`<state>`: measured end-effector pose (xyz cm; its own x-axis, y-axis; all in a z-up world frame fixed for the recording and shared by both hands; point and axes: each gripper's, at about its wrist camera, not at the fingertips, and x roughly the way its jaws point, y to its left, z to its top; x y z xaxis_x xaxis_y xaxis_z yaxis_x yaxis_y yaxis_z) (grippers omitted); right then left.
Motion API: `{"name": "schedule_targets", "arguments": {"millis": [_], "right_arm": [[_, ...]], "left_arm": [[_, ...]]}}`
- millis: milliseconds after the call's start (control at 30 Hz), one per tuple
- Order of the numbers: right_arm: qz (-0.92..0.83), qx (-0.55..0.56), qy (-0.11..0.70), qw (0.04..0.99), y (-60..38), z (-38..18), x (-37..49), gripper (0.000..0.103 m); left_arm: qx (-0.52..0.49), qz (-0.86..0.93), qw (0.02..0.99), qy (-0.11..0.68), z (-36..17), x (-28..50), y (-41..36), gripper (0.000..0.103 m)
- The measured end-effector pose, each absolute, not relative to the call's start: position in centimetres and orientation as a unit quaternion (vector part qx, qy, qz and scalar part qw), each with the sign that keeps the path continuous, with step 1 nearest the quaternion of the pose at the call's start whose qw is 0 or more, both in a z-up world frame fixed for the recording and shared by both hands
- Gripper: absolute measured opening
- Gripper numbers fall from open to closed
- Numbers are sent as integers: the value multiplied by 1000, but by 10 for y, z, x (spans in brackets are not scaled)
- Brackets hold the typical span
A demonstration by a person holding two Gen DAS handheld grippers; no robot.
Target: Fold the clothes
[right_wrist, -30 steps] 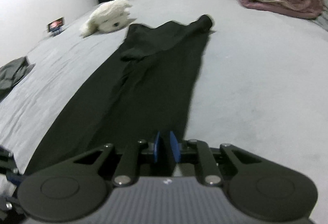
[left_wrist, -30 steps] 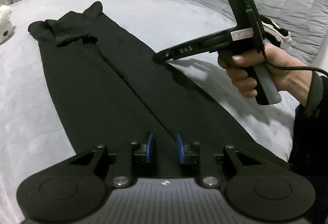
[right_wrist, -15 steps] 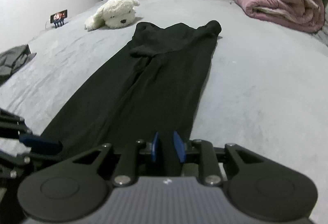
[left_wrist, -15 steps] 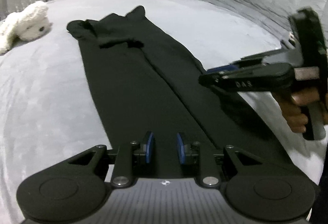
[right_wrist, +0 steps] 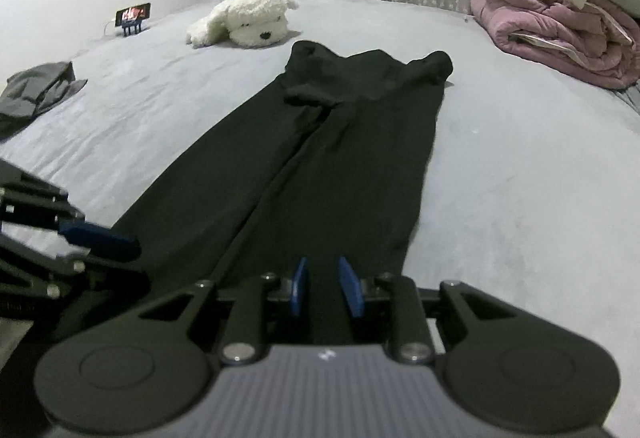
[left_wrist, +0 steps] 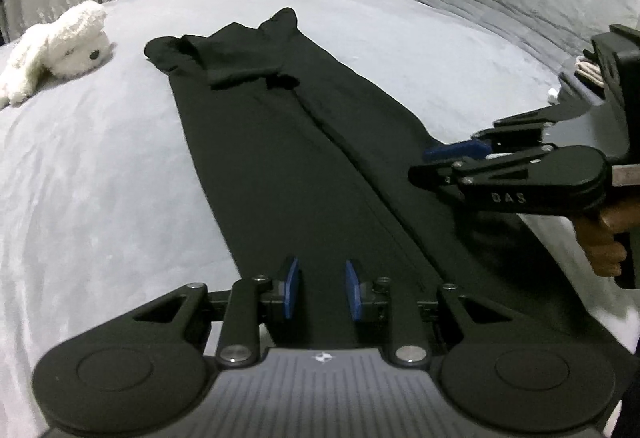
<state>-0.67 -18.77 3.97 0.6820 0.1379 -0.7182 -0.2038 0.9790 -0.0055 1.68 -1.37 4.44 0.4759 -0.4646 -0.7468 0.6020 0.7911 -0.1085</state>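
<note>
Black trousers (left_wrist: pixel 280 141) lie flat and lengthwise on the grey bed, legs side by side, waistband at the far end; they also show in the right wrist view (right_wrist: pixel 344 157). My left gripper (left_wrist: pixel 322 290) is open and empty above the near end of the left leg. My right gripper (right_wrist: pixel 326 288) is open and empty above the near end of the right leg. The right gripper also shows in the left wrist view (left_wrist: pixel 444 161) at the right, above the trousers' right edge. The left gripper's blue fingertip (right_wrist: pixel 100 236) shows at the left of the right wrist view.
A white plush dog (right_wrist: pixel 248 17) lies beyond the waistband on the left. A pile of purple quilts (right_wrist: pixel 560 21) sits at the far right. A grey garment (right_wrist: pixel 36 93) lies at the left edge. A phone on a stand (right_wrist: pixel 132 15) is near the wall.
Both grippers drew back toward the trouser hems and levelled out. The right gripper opened from nearly shut and dropped lower beside the left.
</note>
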Motion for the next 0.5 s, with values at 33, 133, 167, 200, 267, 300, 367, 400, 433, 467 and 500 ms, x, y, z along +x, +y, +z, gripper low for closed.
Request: {"name": "schedule_targets", "arguments": {"millis": [33,133,167,200,267,300,367,400,433,467,500], "right_arm": [[93,-45,388,916,-187,39,-8,22],[91,-40,391,915,-186,41,-12,22],[92,-38,391,915,-186,43,-13,22],[92,-37,390,915,-186,44,-15,22],[91,-35,390,916,-186,45,-19,22],[93,-33,390,915,-187,46,-21,22],[97,-27,395,913,-188,45,-26,22],[98,-24,399,912,-188,44,-27,22],[96,-24,401,910,-187,42,-29,23],[95,-25,402,910,-187,41,-30,23],[93,-27,402,911,-187,41,-31,23]], "left_arm": [[85,-310,856,405,45,16,-13,24],[82,-305,859,402,46,13,-8,24],[80,-303,861,402,47,13,-7,24],[78,-301,862,401,47,12,-5,24],[77,-298,864,399,47,12,-2,24],[76,-297,864,399,46,12,0,24],[72,-296,864,402,44,12,1,24],[68,-296,863,403,43,12,2,24],[64,-296,863,405,43,13,3,24],[61,-295,862,407,43,12,3,24],[61,-295,862,408,43,11,3,24]]}}
